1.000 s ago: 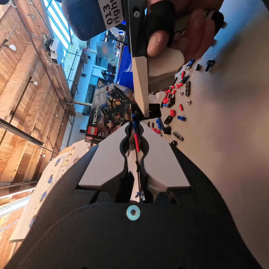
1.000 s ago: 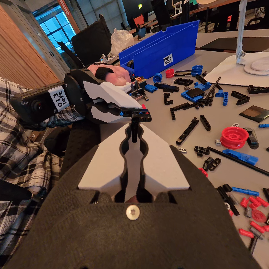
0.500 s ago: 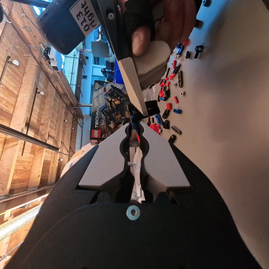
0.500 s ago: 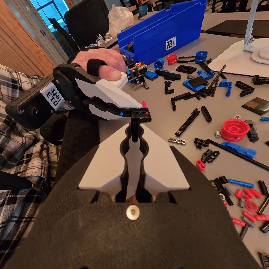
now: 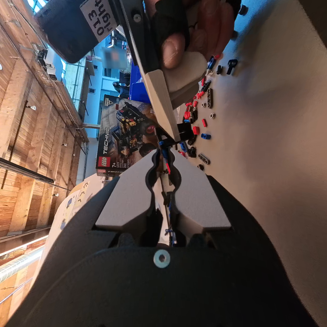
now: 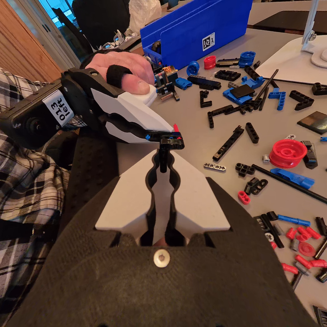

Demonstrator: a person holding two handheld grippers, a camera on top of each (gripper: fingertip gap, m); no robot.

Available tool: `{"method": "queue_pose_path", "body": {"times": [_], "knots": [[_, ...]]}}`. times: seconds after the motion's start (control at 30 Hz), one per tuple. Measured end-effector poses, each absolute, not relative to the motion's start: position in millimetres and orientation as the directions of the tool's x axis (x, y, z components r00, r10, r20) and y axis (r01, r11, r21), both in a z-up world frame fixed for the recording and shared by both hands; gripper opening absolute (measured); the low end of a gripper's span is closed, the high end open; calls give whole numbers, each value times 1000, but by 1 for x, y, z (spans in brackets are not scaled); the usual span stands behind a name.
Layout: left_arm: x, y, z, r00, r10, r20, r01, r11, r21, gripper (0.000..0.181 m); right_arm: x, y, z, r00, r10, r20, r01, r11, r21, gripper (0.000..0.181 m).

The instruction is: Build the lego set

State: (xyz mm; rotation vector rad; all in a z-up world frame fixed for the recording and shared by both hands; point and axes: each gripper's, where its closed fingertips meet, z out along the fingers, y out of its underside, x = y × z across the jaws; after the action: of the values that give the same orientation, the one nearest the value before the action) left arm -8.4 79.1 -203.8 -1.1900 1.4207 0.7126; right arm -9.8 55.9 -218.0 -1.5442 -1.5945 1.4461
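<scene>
1. Two tongs meet above the near edge of the table (image 6: 194,120), and everything turns on the right angle between them.
2. My right tongs (image 6: 163,159) are clenched on a black axle piece (image 6: 162,160) that runs forward along my fingers; its black cross-beam (image 6: 172,141) sits across the far end, just past the tips.
3. My left tongs (image 6: 164,134) come in from the left side and grasp a thin stick of parts (image 5: 165,159) with blue and red bits. In the left wrist view that stick lies along the fingers, nipped between the tips.
4. The stick's long axis runs left to right, crossing mine. Its end sits on top of the cross-beam, touching it or very nearly; I cannot tell whether anything is seated.
5. I judge the join to be the step in hand: the two pieces must press together where they cross, so both tongs are equally near and neither has to reach.
6. Loose beams, pins and a red wheel (image 6: 287,153) lie well apart to my right, with the blue bin (image 6: 185,35) beyond.
</scene>
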Motion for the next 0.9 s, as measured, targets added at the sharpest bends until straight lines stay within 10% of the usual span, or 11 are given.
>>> {"method": "queue_pose_path", "body": {"times": [0.9], "knots": [[-9, 82, -212, 159, -325, -932, -914, 308, -263, 5, -11, 63, -225, -205, 921, -332, 413, -226, -882, 4]]}}
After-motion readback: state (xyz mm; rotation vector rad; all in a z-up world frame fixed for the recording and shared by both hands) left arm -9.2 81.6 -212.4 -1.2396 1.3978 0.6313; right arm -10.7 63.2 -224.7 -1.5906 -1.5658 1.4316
